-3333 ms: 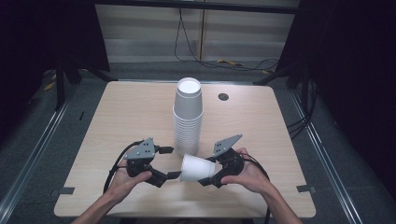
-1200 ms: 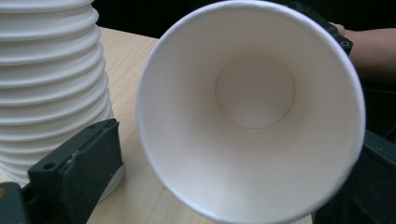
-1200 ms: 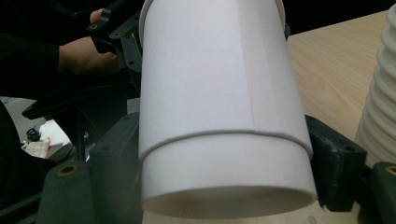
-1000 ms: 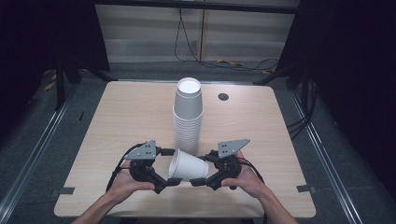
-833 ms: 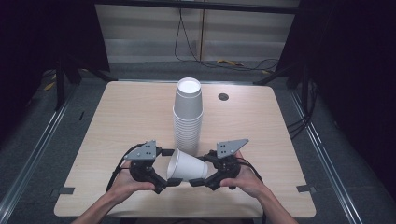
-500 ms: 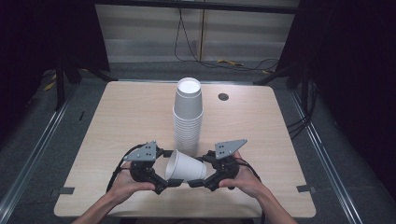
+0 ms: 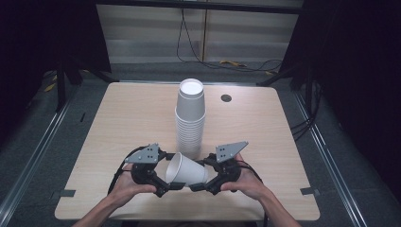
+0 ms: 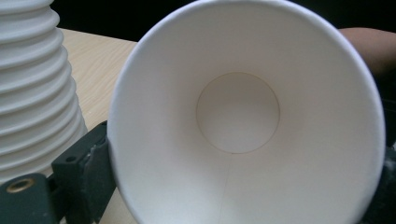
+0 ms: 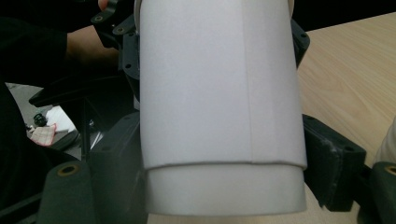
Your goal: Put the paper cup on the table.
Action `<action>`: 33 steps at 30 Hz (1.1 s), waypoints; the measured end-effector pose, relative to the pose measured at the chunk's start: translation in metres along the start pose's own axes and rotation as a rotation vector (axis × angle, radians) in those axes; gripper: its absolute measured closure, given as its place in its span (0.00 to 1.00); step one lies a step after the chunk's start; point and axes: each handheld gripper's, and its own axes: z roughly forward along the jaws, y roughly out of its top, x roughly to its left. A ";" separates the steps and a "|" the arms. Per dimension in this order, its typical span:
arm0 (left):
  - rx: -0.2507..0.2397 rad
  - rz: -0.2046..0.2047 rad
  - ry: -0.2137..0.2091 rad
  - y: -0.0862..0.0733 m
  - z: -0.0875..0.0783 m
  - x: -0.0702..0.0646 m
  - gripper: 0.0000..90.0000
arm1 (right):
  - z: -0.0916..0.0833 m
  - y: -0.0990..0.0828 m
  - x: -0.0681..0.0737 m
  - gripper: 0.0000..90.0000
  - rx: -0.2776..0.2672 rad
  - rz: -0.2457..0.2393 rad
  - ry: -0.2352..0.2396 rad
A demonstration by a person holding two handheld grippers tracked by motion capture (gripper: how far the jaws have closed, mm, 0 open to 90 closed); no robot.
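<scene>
A white paper cup lies on its side just above the table's near edge, held between both grippers. Its open mouth faces my left gripper, and its base end points at my right gripper. The left gripper's jaws have just been closing with the cup's rim between them, and one black finger now presses on the rim's outside. My right gripper is shut on the cup's lower body, a pad on each side.
A tall stack of upturned white cups stands mid-table just behind the grippers, close beside the held cup. The wooden table has a small dark round hole at the back. Dark floor and cables surround it.
Since the earliest frame my left gripper has come in to the cup's mouth and closed around its rim. The cup has shifted slightly left. The right gripper keeps its hold.
</scene>
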 end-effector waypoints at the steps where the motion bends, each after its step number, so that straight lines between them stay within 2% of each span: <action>1: -0.001 -0.003 -0.003 0.000 0.000 0.000 0.09 | 0.000 0.000 0.000 0.25 -0.001 0.004 0.001; 7: 0.013 -0.002 -0.008 0.000 0.001 0.001 0.09 | 0.000 0.001 -0.001 0.25 0.019 0.013 0.006; 13: 0.034 -0.003 0.014 0.000 -0.002 0.002 0.09 | -0.003 0.001 -0.002 0.19 0.021 0.034 -0.001; 14: 0.031 -0.007 0.018 0.000 -0.002 0.002 0.09 | -0.003 0.001 -0.002 0.16 0.015 0.032 -0.011; 19: 0.038 -0.011 0.047 0.000 -0.007 0.005 0.09 | -0.009 0.001 -0.004 0.15 0.008 0.047 -0.039; 21: 0.026 -0.020 0.057 0.001 -0.009 0.007 0.09 | -0.010 0.001 -0.004 0.15 0.007 0.046 -0.042; 23: 0.030 -0.021 0.071 0.001 -0.012 0.009 0.09 | -0.011 0.001 -0.004 0.15 0.012 0.048 -0.056; 26: 0.038 -0.029 0.083 -0.001 -0.015 0.009 0.09 | -0.012 -0.001 -0.003 0.15 0.054 0.038 -0.086; 33: 0.047 -0.044 0.111 -0.002 -0.020 0.014 0.09 | -0.026 -0.007 -0.002 0.16 0.051 0.051 -0.149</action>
